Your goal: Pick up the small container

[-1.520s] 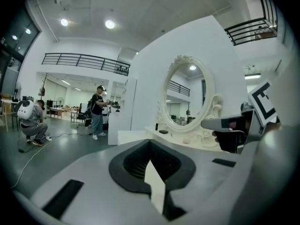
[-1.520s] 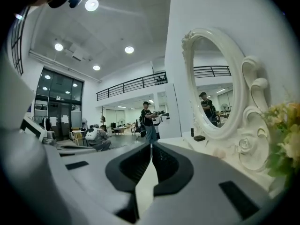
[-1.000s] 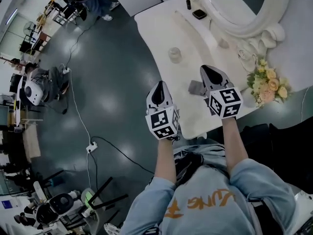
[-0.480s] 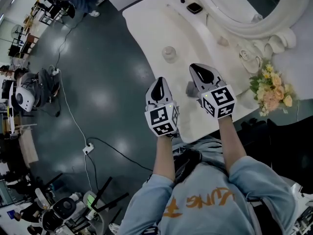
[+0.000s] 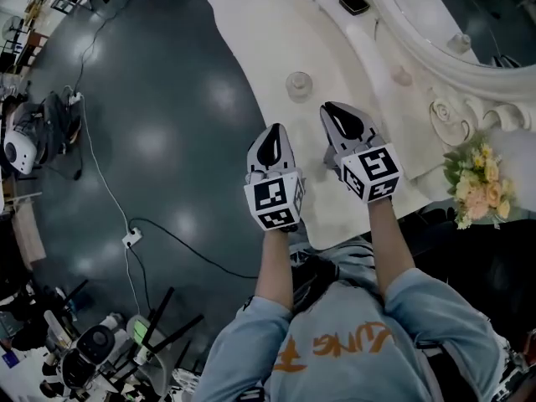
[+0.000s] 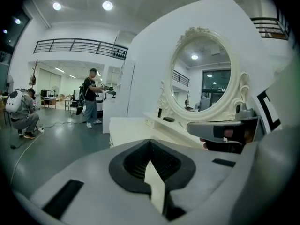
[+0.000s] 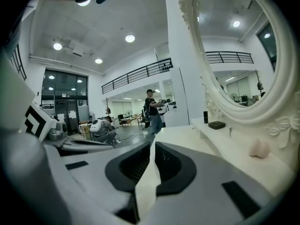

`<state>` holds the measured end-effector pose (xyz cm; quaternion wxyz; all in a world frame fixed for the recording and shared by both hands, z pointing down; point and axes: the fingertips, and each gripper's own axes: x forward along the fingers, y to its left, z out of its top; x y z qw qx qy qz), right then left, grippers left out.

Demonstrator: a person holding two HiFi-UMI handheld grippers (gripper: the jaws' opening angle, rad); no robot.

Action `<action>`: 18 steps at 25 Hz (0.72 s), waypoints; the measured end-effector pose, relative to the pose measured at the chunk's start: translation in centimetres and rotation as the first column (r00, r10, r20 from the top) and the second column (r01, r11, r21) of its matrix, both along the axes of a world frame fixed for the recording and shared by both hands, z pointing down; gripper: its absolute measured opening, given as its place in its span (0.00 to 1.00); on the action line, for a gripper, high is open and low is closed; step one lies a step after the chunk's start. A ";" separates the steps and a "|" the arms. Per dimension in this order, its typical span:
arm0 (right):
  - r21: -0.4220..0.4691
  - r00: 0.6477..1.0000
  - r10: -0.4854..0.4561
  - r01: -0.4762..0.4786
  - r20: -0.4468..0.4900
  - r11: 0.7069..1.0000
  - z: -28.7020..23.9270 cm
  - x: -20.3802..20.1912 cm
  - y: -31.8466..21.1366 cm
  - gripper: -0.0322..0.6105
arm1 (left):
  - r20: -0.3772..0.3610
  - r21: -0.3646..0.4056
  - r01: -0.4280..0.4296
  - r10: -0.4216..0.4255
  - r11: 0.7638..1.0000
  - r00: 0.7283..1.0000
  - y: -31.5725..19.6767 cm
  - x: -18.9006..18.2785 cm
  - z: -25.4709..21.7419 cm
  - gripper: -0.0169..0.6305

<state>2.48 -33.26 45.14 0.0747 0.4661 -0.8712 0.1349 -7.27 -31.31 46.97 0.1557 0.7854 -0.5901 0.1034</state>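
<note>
The small container (image 5: 299,85), a clear round jar, stands on the white vanity table (image 5: 251,23) near its left edge. In the head view my right gripper (image 5: 328,107) hovers just right of and nearer than the jar, apart from it, its jaws shut on nothing. My left gripper (image 5: 273,129) hangs over the table's left edge, below the jar in that view, also shut and empty. The left gripper view shows its jaws (image 6: 150,140) meeting at the tips. In the right gripper view only a thin slit parts the jaws (image 7: 152,144). Neither gripper view shows the jar.
A large oval mirror (image 5: 469,23) in a white frame backs the table. A raised shelf carries a black box (image 5: 354,4) and a pink lump (image 5: 402,76). Flowers (image 5: 479,174) stand at the right. A grey piece (image 5: 329,159) lies under my right gripper. A cable (image 5: 126,224) crosses the floor.
Both grippers have moved forward over the table. The right one has come leftward, closer to the jar. Both have stayed shut.
</note>
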 end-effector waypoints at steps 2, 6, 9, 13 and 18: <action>-0.008 1.000 -0.008 0.008 -0.003 1.000 0.5 -0.5 -0.6 0.10 | -0.009 -0.012 0.002 -0.003 1.000 1.000 -0.6 -0.4 0.5 0.05; -0.018 1.000 -0.028 0.027 -0.014 0.999 1.3 -1.6 -1.8 0.10 | -0.025 -0.034 0.005 -0.005 0.999 1.000 -1.8 -1.1 1.5 0.05; -0.026 0.999 -0.034 0.033 -0.030 0.999 2.0 -2.3 -2.7 0.13 | -0.038 -0.049 0.007 -0.009 0.999 0.999 -2.8 -1.8 2.2 0.06; -0.048 0.996 -0.056 0.053 -0.066 0.997 3.2 -3.2 -4.0 0.34 | -0.056 -0.072 0.005 -0.009 0.997 0.998 -3.8 -2.3 3.5 0.05; -0.069 0.993 -0.051 0.044 -0.104 0.997 5.2 -3.6 -5.6 0.48 | -0.074 -0.101 -0.006 -0.002 0.995 0.997 -4.7 -2.5 5.1 0.05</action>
